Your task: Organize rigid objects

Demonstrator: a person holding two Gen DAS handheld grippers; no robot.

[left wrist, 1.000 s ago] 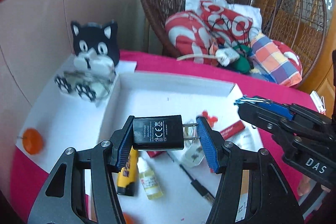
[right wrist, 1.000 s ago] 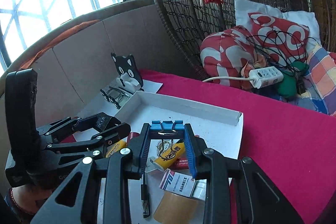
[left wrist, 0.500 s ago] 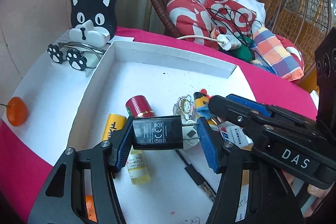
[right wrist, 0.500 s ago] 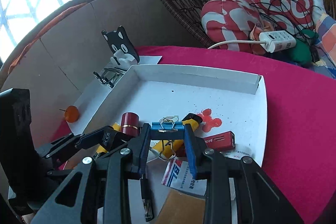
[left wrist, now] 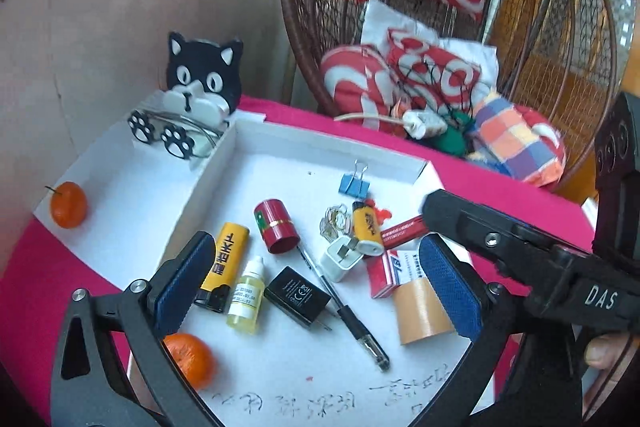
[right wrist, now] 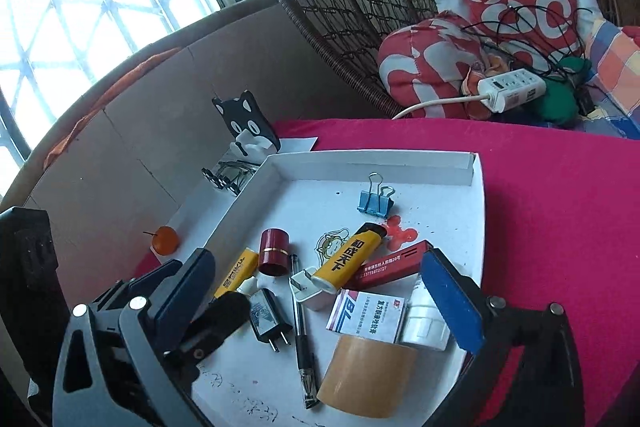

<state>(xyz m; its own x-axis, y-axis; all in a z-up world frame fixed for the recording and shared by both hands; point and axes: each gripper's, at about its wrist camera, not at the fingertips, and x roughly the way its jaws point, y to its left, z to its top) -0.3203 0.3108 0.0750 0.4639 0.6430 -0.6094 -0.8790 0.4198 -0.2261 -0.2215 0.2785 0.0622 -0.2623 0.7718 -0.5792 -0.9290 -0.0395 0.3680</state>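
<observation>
Both grippers, left gripper (left wrist: 316, 291) and right gripper (right wrist: 320, 303), gape empty; black charger (left wrist: 297, 295) lies lower centre between left's pads, prongs pointing lower right

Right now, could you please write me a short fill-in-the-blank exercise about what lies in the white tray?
1. The binder clip near the tray's far wall is ____ in colour.
2. The black charger lies with its prongs across the ____.
3. The left hand-held gripper is open and holds ____.

Answers: blue; pen; nothing
</observation>
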